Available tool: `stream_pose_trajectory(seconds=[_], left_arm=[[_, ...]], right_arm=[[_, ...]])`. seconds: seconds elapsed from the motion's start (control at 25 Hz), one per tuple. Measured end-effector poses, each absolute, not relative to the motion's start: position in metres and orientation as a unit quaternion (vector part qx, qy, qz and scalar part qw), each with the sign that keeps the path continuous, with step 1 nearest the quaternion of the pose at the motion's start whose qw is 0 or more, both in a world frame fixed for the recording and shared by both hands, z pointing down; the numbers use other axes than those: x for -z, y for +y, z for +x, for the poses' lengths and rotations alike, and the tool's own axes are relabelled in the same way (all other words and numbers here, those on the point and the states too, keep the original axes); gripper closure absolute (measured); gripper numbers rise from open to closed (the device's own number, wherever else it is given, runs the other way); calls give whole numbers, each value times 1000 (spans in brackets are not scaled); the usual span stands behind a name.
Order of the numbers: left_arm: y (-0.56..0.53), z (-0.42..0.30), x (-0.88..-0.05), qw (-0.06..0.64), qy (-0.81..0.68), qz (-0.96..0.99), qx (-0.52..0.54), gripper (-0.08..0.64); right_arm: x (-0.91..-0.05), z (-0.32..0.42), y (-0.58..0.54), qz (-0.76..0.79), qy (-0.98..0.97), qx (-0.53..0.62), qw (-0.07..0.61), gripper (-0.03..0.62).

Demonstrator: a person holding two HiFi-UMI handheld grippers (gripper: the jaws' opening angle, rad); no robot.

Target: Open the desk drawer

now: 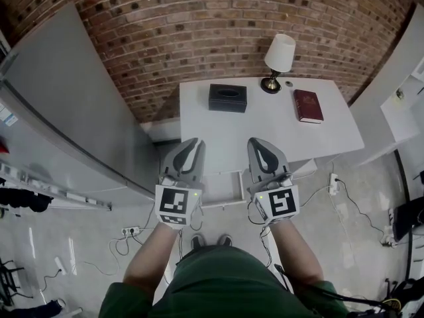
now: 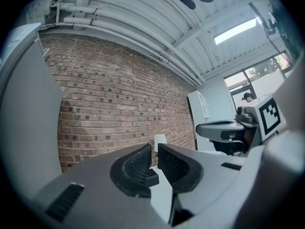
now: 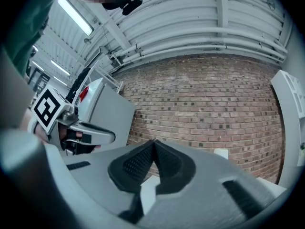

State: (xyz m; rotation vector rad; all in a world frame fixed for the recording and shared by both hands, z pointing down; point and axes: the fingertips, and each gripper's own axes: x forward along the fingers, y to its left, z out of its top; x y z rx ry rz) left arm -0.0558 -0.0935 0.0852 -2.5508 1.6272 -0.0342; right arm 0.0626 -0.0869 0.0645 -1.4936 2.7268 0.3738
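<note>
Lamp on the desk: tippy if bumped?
Probably: the lamp carries a wide white shade over a small dark base, so it looks top-heavy. It is likely light and may slide easily on the smooth white desk.

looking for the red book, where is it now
In the head view, the red book lies at the right of the white desk, beside the lamp.

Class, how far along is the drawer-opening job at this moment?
Done: nothing clearly; the drawer under the desk looks barely out, if at all. In hand: the left gripper and right gripper hover before it, holding nothing. Left: grip and pull it.
</note>
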Motion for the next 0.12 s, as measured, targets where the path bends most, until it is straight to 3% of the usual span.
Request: stream_pose_trajectory(seconds=[0.12], left_arm=[[-92,-50,-86,58,537,-841,12,522]], right_arm=[[-66,68,-86,-476,872,-117,5,592]])
